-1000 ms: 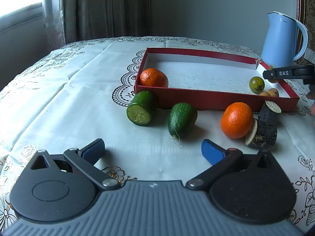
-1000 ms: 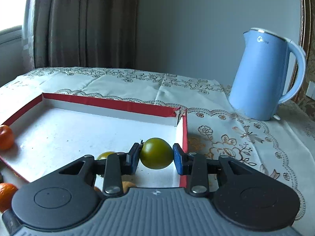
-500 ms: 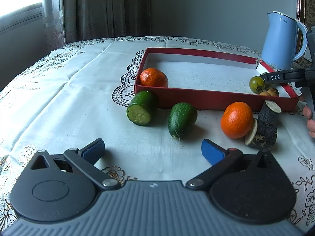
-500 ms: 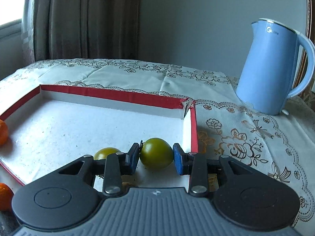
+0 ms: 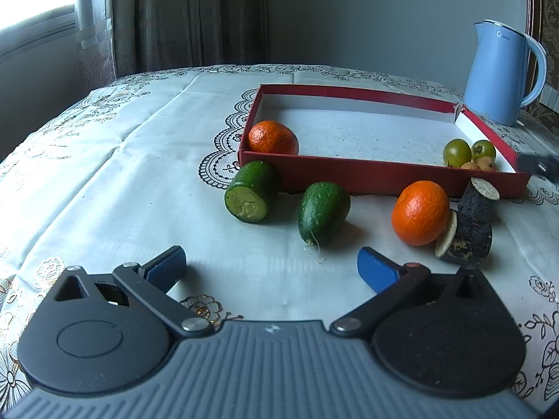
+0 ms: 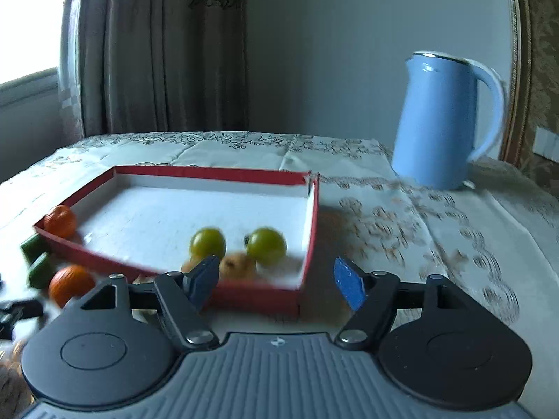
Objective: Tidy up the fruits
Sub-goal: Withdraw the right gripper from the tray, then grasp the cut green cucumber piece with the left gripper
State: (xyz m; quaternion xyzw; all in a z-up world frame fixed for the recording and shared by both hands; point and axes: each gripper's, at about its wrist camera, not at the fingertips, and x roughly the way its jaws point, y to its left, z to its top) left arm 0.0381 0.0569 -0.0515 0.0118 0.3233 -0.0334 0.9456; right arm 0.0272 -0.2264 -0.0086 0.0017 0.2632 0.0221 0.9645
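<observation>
Grey daylight from the window falls over the lace-covered bench (image 5: 139,160), with curtains and a blue kettle (image 6: 443,118) behind. A second ago my right gripper (image 6: 276,276) was clamped on a green tomato (image 6: 267,246); now its fingers stand apart with nothing between them, and it has pulled back from the red tray (image 6: 258,295), the view blurred by the motion. That tomato now sits just ahead of the gripper, inside the tray's near right corner, beside another green tomato (image 6: 208,242) and some small brown fruits (image 6: 239,265) whose kind I cannot make out.

My left gripper (image 5: 270,267) has not moved: fingers wide apart, empty, low over the bench. Straight ahead of it lie two green cucumber pieces (image 5: 323,211), an orange (image 5: 421,213) to the right of them, and two dark stubby pieces (image 5: 466,235) touching that orange. A second orange (image 5: 273,138) already sits in the tray's far left corner from here.

So one more fruit is in, I judge, and the loose orange on the bench looks like the natural next pick.
</observation>
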